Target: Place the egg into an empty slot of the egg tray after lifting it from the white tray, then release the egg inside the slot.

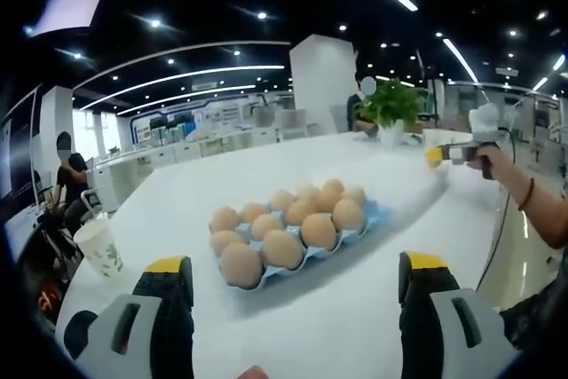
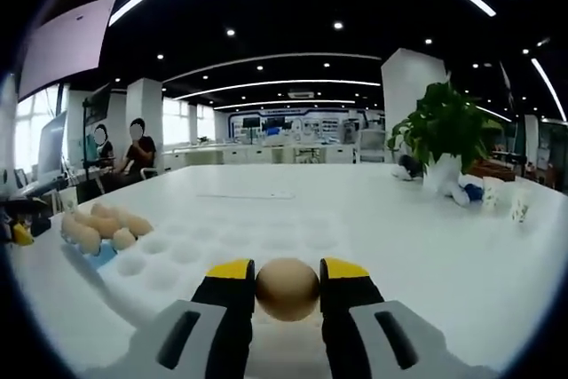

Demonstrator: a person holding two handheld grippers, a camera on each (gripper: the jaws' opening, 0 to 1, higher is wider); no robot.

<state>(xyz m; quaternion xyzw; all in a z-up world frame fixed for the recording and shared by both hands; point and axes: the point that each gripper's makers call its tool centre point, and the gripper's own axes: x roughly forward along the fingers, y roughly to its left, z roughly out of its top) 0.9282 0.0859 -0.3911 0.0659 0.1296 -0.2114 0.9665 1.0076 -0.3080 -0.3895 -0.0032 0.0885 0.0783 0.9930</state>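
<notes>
I have the egg (image 2: pixel 287 288) pinched between the yellow-tipped fingers of my right gripper (image 2: pixel 287 283), one finger pressed against each side of it. It hangs just above the white tray (image 2: pixel 231 241), whose rows of round hollows spread out ahead of the fingers on the table (image 2: pixel 426 237).

The blue egg tray (image 2: pixel 99 253) lies to the left of the egg, at the near left end of the white tray, already carrying a cluster of eggs. So the carry I judge is coming runs leftward across the white tray.

From my left gripper (image 1: pixel 295 281) the egg tray (image 1: pixel 373 216) sits straight ahead, between its fingers and a little beyond them. Those fingers stand wide apart with nothing between them. The right gripper (image 1: pixel 442 155) shows far off to the right in that view.

Nearly every slot I can see is taken; I cannot tell from here which one is free, perhaps one at the blue far-right corner.
</notes>
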